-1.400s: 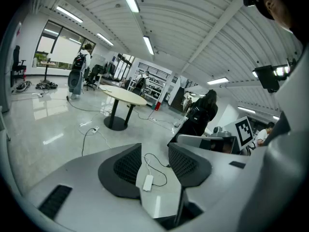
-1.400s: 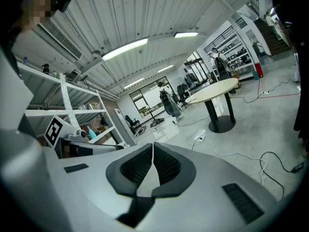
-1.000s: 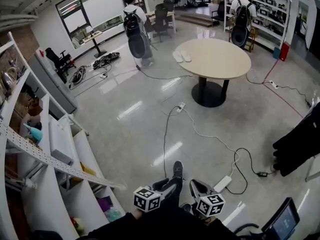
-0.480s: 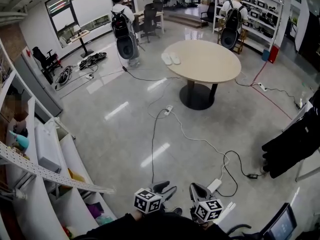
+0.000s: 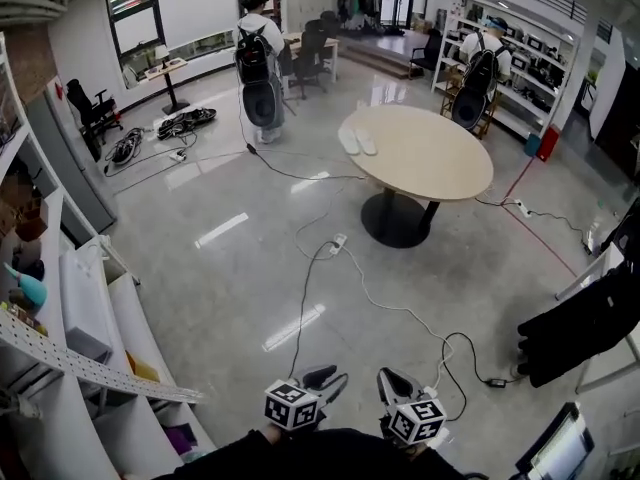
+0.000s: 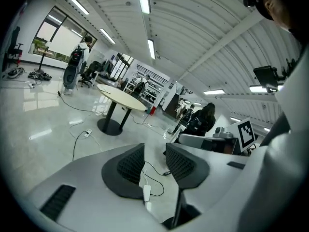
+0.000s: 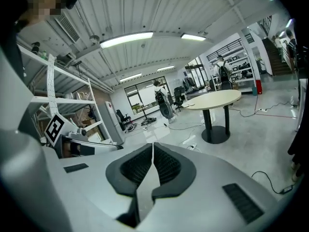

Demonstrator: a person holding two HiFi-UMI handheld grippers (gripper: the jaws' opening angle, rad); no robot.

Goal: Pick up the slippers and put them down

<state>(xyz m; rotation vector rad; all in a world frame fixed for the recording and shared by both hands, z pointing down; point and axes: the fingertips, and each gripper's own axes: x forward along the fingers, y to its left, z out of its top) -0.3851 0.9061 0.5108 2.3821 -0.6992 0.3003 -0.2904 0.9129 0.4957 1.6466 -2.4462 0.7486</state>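
A pair of pale slippers [image 5: 357, 142] lies side by side on the far left part of the round beige table [image 5: 440, 173], well across the room from both grippers. My left gripper [image 5: 325, 380] hangs low at the bottom of the head view. Its jaws [image 6: 155, 158] stand apart, have just been closing a little, and hold nothing. My right gripper [image 5: 393, 383] is beside it, with its jaws [image 7: 153, 161] shut together on nothing. Both point toward the table [image 6: 120, 96], which also shows in the right gripper view [image 7: 215, 99].
White cables and a power strip [image 5: 338, 243] trail over the glossy floor between me and the table. Metal shelving [image 5: 90, 308] runs along the left. Two people with backpacks [image 5: 258, 63] [image 5: 478, 68] stand at the back. Dark clothing [image 5: 580, 328] hangs at the right.
The head view has moved forward over the floor, so the cables lie nearer. The foot seen between the grippers is gone. Both grippers kept their place at the view's bottom edge.
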